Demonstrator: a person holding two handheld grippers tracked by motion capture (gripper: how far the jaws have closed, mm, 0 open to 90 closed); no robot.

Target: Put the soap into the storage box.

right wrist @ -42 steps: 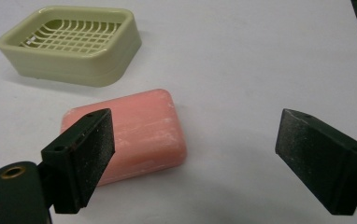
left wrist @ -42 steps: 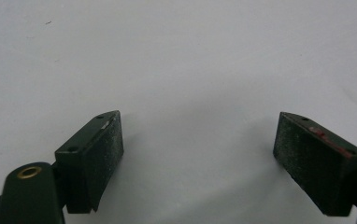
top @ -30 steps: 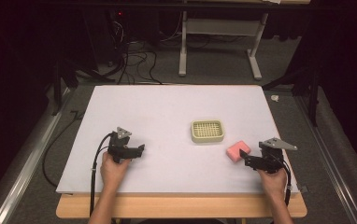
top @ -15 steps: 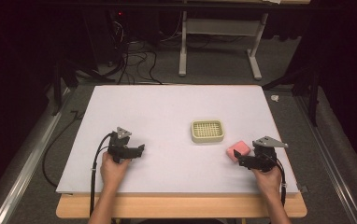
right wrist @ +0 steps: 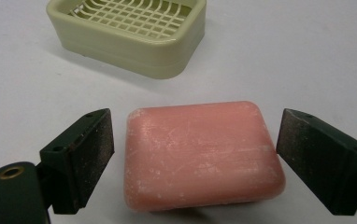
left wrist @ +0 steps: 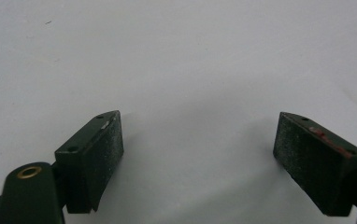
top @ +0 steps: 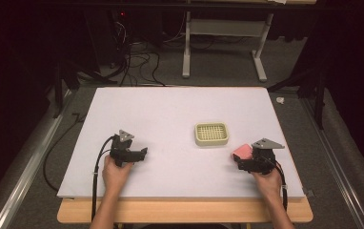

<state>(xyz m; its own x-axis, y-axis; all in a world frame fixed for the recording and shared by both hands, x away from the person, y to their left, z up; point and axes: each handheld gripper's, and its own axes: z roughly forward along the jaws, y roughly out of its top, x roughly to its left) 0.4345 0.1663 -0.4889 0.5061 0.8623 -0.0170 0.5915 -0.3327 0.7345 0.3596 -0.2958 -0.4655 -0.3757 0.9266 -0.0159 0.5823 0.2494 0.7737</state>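
A pink bar of soap (right wrist: 200,154) lies flat on the white table (top: 170,119), at its right front (top: 241,151). My right gripper (right wrist: 195,158) is open with one jaw on each side of the soap, small gaps left at both sides; it sits at the soap's near right (top: 243,164). Just beyond the soap stands an empty cream soap dish (right wrist: 130,30) with a grid floor (top: 211,133). My left gripper (top: 143,153) rests at the left front of the table, open over bare surface (left wrist: 197,154).
The table's front edge is a wooden strip (top: 185,210) just under the person's hands. Cables (top: 137,67) and a grey table frame (top: 223,43) lie on the dark floor behind the table.
My right gripper has moved left and forward toward the soap until its jaws straddle it. The left gripper has stayed in place.
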